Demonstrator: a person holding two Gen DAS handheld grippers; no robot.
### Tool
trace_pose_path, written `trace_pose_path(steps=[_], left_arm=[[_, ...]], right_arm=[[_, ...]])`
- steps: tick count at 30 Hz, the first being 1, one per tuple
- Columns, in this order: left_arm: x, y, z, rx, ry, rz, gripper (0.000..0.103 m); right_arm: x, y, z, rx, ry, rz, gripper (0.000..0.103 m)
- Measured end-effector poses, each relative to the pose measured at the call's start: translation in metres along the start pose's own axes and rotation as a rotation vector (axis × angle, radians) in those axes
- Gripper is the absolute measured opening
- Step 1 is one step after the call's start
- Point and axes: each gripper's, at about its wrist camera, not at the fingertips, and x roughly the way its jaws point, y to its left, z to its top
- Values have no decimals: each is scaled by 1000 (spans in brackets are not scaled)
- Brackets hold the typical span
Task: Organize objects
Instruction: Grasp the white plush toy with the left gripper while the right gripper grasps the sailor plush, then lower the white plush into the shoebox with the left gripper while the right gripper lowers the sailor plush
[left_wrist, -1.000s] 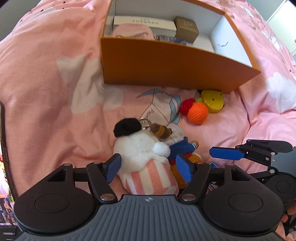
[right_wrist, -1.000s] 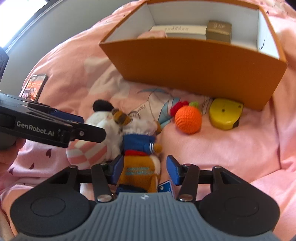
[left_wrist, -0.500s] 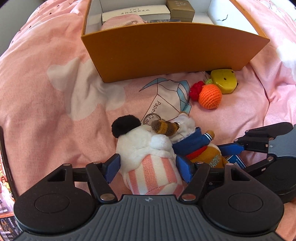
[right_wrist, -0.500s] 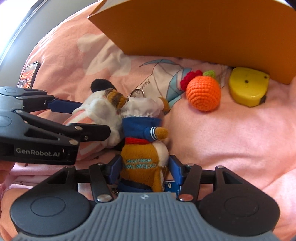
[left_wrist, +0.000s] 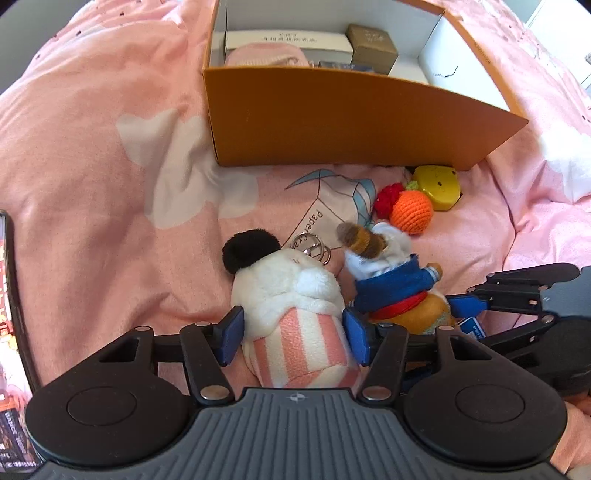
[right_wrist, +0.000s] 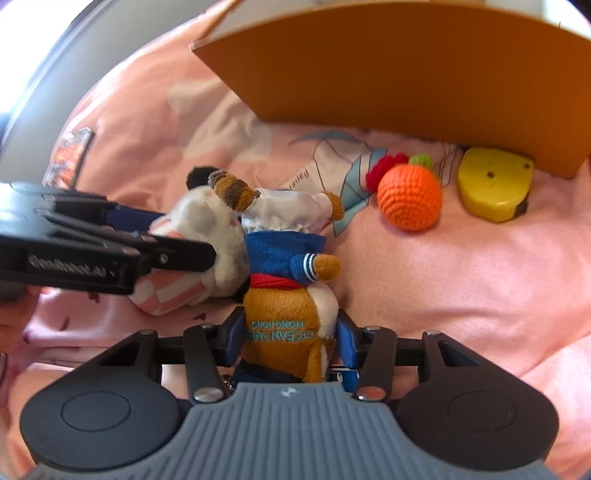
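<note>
We see L gripper (left_wrist: 293, 339) closed onto the white plush (left_wrist: 295, 317), blue pads (left_wrist: 231, 334) pressing both sides of its pink-striped lower body. Plush lies on the pink bedding (left_wrist: 92, 166), black ear pointing toward the orange box (left_wrist: 351, 122). Key rings (left_wrist: 314, 251) sit at its head end.

R gripper (right_wrist: 290, 341) is clamped on the brown plush (right_wrist: 291, 314), pads tight against its orange-brown lower body w/ teal lettering. That plush wears a blue jacket and white cap, and lies just beside the white plush, touching it. In the L wrist view we see the brown plush (left_wrist: 395, 291) to the right of the white one, w/ the R gripper's fingers (left_wrist: 469, 304) around it.

Orange box sits further up the bed, open top; inside we make out a long white carton (left_wrist: 288, 38), a small brown box (left_wrist: 373, 46) and smth pink (left_wrist: 266, 57). Near its front wall: crochet orange ball (right_wrist: 410, 199) w/ a red pom touching it, and yellow tape measure (right_wrist: 493, 184) just beside, close to the box corner.

A magazine-like item (right_wrist: 68, 162) lies well apart at the L edge of the bedding. Can't tell if either plush is lifted off the bedding.
</note>
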Motion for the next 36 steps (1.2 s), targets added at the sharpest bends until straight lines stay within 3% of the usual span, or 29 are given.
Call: trace_pose_path(steps=[13,24,31,36], left_arm=[[-55,-29,12,84,-282,-65,64],[-91,-45,66,161,-485,-134,64],[-83,-49,119,136,-543,-220,64],[-50,-58,144,146,-519,-249,64]], right_arm=[[-82,-6,5,61,-193,-25,52],[-161,-16,45,44,-351,-97,52],[-195,-36,92,53,-410,-132,52],[-180,-62,131,107,-359,-160,52]])
